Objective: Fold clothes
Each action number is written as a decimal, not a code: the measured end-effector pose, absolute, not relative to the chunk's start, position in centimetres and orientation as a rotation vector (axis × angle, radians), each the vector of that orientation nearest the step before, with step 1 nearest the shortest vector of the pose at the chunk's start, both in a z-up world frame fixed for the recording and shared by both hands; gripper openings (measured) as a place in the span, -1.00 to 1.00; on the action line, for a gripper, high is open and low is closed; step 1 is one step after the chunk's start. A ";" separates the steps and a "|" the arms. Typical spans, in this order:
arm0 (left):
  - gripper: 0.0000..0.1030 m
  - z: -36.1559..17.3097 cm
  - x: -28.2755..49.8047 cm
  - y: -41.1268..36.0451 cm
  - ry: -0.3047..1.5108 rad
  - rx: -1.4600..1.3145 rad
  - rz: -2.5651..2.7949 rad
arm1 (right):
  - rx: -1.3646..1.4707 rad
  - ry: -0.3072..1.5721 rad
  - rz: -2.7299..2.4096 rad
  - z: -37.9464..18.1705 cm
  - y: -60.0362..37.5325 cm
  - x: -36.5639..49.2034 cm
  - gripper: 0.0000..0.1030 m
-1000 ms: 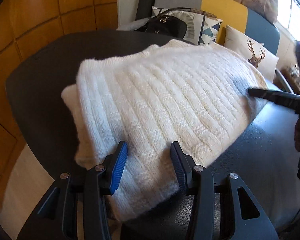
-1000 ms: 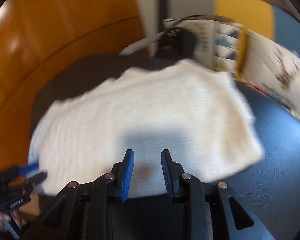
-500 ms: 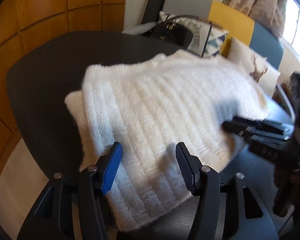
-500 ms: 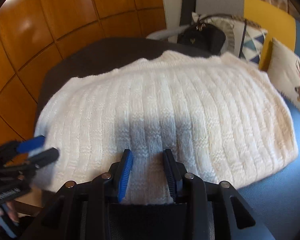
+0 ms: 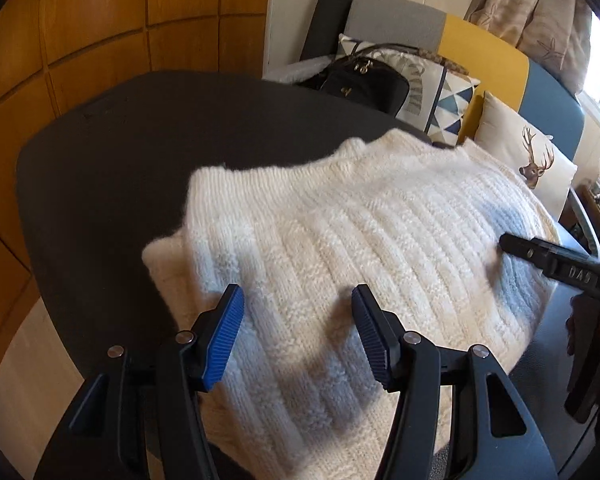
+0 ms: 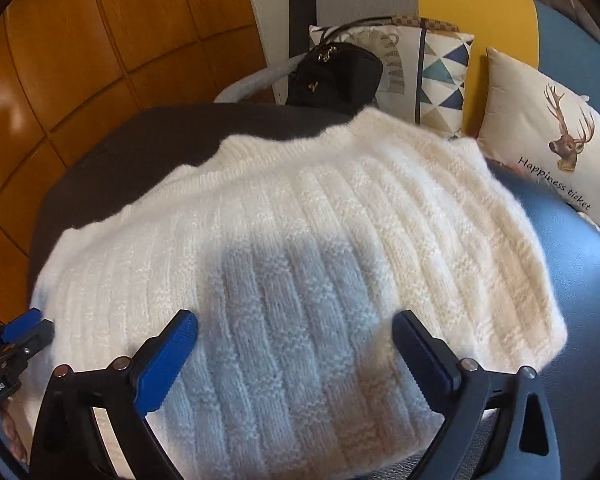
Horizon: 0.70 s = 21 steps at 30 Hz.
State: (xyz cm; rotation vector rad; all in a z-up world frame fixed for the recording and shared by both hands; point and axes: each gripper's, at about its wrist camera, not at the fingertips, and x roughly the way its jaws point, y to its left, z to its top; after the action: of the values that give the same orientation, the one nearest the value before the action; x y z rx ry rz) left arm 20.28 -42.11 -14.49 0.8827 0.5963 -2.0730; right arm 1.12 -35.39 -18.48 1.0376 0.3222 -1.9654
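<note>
A white cable-knit sweater (image 5: 360, 248) lies folded into a thick rectangle on a dark round tabletop (image 5: 120, 152), its ribbed rows running across the top layer and a lower layer peeking out along the near left edge. The left claw (image 5: 298, 338) hovers over the sweater's near edge with its blue-padded fingers (image 5: 224, 340) spread apart, released and gripping nothing; knit shows in the gap between them, and the pads do not appear to press on it. The right claw (image 6: 296, 360) hangs above the sweater's middle, its jaws opening wide, with the knit (image 6: 300, 240) below them but nothing pinched; its shadow falls grey across the wool. In the left wrist view, the right claw's black arm reaches in from the right edge, its tip at the sweater's far right side. In the right wrist view, the left claw's blue tip shows at the lower left, just beside the sweater's left edge, with a person's fingers (image 6: 10, 436) partly visible under it.

Behind the tabletop stands a sofa (image 6: 480, 0) in grey, yellow and blue panels. On it rest a black handbag (image 6: 336, 76), a triangle-patterned cushion (image 6: 440, 72) and a deer-print cushion (image 6: 552, 132) lettered "Happiness ticket". Orange wood panelling (image 5: 100, 20) covers the wall to the left.
</note>
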 end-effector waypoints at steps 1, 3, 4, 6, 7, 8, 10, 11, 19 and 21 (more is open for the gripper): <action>0.15 -14.4 20.2 -42.2 0.593 0.874 -2.075 | 1.005 0.314 -1.974 -17.7 -35.3 1.1 0.94; 0.15 -14.3 20.0 -42.5 0.588 0.868 -2.071 | 0.963 0.298 -1.975 -16.5 -35.7 0.4 0.94; 0.15 -14.3 19.8 -42.7 0.588 0.870 -2.066 | 0.949 0.302 -1.979 -16.2 -36.3 -0.3 0.94; 0.15 -14.7 19.3 -43.4 0.597 0.900 -2.046 | 0.955 0.305 -1.984 -16.2 -37.3 -1.8 0.94; 0.15 -15.0 19.1 -43.7 0.601 0.915 -2.035 | 0.991 0.311 -1.978 -16.9 -37.9 -2.8 0.94; 0.16 -15.2 18.8 -44.0 0.605 0.928 -2.026 | 1.026 0.316 -1.971 -17.6 -38.4 -3.7 0.95; 0.19 -15.1 18.7 -44.1 0.597 0.930 -2.028 | 1.081 0.366 -1.957 -19.0 -39.1 -4.7 0.95; 0.19 -14.9 18.8 -44.1 0.601 0.914 -2.040 | 1.083 0.400 -1.953 -19.4 -39.4 -4.8 0.97; 0.20 -14.0 18.6 -46.7 0.616 0.878 -2.019 | 0.909 0.447 -1.919 -16.7 -41.9 -2.3 0.95; 0.20 -15.4 18.3 -47.7 0.658 0.950 -1.972 | 0.913 0.551 -1.884 -18.0 -43.7 -1.1 0.93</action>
State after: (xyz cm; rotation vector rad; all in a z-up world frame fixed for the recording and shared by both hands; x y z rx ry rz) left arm 18.28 -47.70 -15.36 0.9497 0.6584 -1.9722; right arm -1.12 -43.67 -17.99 0.9131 0.5505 -1.8841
